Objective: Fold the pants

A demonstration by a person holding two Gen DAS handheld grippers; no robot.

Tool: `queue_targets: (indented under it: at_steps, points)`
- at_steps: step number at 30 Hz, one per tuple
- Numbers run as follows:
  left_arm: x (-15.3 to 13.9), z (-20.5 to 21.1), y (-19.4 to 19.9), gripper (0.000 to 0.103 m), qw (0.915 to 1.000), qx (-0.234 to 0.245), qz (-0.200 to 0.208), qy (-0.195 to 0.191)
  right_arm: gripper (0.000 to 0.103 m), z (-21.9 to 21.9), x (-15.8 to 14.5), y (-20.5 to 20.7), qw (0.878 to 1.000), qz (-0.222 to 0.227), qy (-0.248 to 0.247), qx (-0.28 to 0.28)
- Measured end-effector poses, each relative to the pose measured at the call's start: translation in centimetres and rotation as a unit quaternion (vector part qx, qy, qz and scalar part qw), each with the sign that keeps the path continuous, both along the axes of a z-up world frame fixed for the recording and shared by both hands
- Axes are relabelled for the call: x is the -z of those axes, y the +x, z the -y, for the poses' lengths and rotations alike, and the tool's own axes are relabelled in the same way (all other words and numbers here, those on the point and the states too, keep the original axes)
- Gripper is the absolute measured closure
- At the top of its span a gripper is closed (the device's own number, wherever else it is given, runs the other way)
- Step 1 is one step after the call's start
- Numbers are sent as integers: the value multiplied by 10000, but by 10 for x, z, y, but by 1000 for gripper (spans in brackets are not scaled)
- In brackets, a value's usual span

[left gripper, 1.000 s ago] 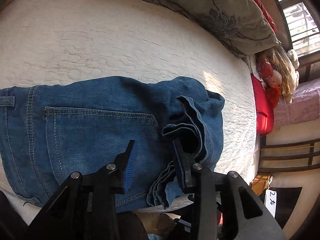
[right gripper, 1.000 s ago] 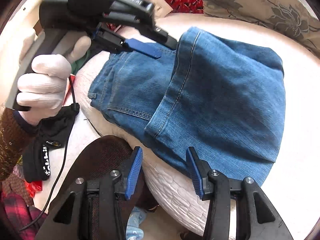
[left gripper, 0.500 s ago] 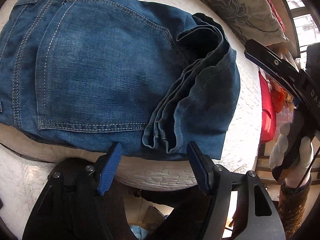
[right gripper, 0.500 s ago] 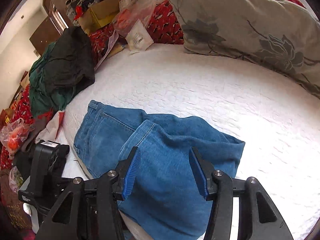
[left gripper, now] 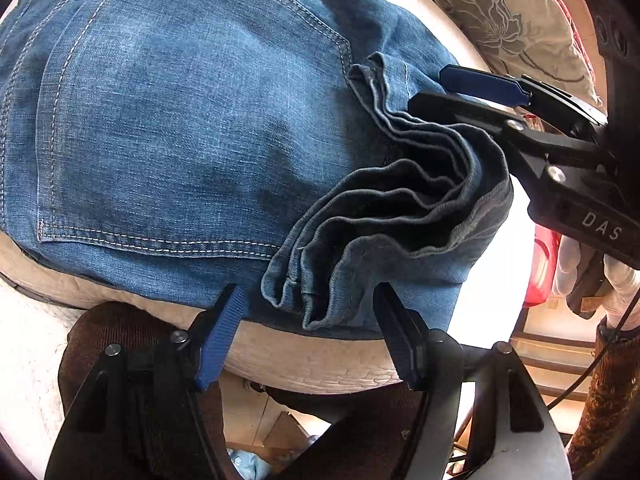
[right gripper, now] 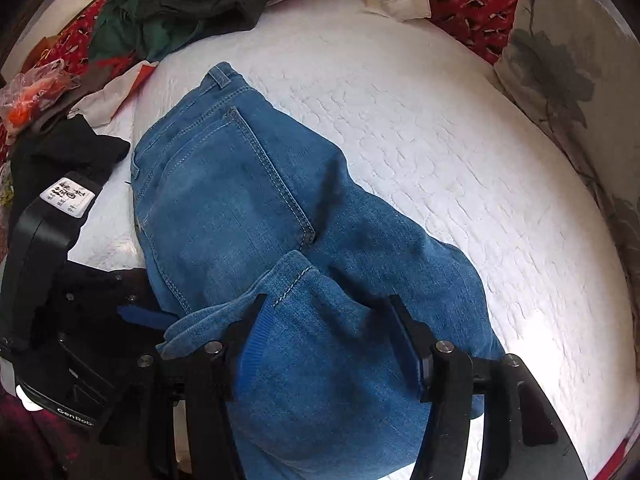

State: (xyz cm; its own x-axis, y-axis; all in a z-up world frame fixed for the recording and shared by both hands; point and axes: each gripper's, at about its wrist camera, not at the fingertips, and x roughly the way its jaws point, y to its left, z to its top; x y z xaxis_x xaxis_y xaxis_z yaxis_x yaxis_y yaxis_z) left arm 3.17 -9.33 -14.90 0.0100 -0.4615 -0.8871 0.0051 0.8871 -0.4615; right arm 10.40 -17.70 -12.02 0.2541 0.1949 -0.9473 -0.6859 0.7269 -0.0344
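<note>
Blue jeans (left gripper: 192, 120) lie folded on the white quilted bed (right gripper: 440, 128), back pocket up, with the leg hems (left gripper: 360, 240) bunched in loose layers at the near edge. My left gripper (left gripper: 312, 332) is open, its jaws spread just below the hem stack. My right gripper (right gripper: 332, 344) is open over the folded leg end of the jeans (right gripper: 248, 200); it also shows in the left wrist view (left gripper: 480, 92) at the right side of the jeans.
A grey floral pillow (right gripper: 580, 80) lies at the right of the bed. Piled clothes (right gripper: 180, 4), red fabric and plastic bags sit at the far left. A dark brown surface (left gripper: 120, 340) lies below the bed edge.
The left gripper has closed in on the bunched hems. The right gripper has come down from high above the bed onto the folded leg end. Both stay open.
</note>
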Motion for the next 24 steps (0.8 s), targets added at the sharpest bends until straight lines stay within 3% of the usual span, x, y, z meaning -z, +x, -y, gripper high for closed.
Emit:
queue_targets:
  at_steps: [3,5,7,8,9,11,13,17,20,22,24]
  points:
    - [2,-3,1,38,9999,-161,-54,-5,44,-12,11,-3,9986,72,-418,-323]
    - [2,-5,3,48,9997,-241,-43,98,95,-20,17,-11,9960,86,-671,-577]
    - [2,-6,2,57,9995,-261,-39,183,96,-24,18,-20,9919,298,-989,-733]
    - [1,-6,1,69,9995,-274,-60,138,97,-25,15,-22,9906,415,-1059,-760]
    - [-1,-6,-1,75,9996,-255,-96,62,99,-25,8,-21,9895,589,-1102,-726]
    - [-4,-7,-8,80,9996,-254,-118,8,99,-22,-14,-10,9926,807,-787,-459]
    - [-3,-3,-8,79,9996,-240,-14,127,99,-17,-24,10,9969,705,-341,-103]
    - [7,-7,-5,80,9992,-316,-218,59,93,-19,8,35,9983,280,-474,201]
    - [-2,-14,-12,80,9995,-154,-232,-118,92,-3,-6,38,9984,92,191,528]
    - [-14,-18,-18,80,9996,-8,-127,-233,80,18,-30,35,9934,35,794,825]
    - [-27,-25,-17,80,9996,-46,130,-226,61,34,-48,26,9867,16,1248,1042]
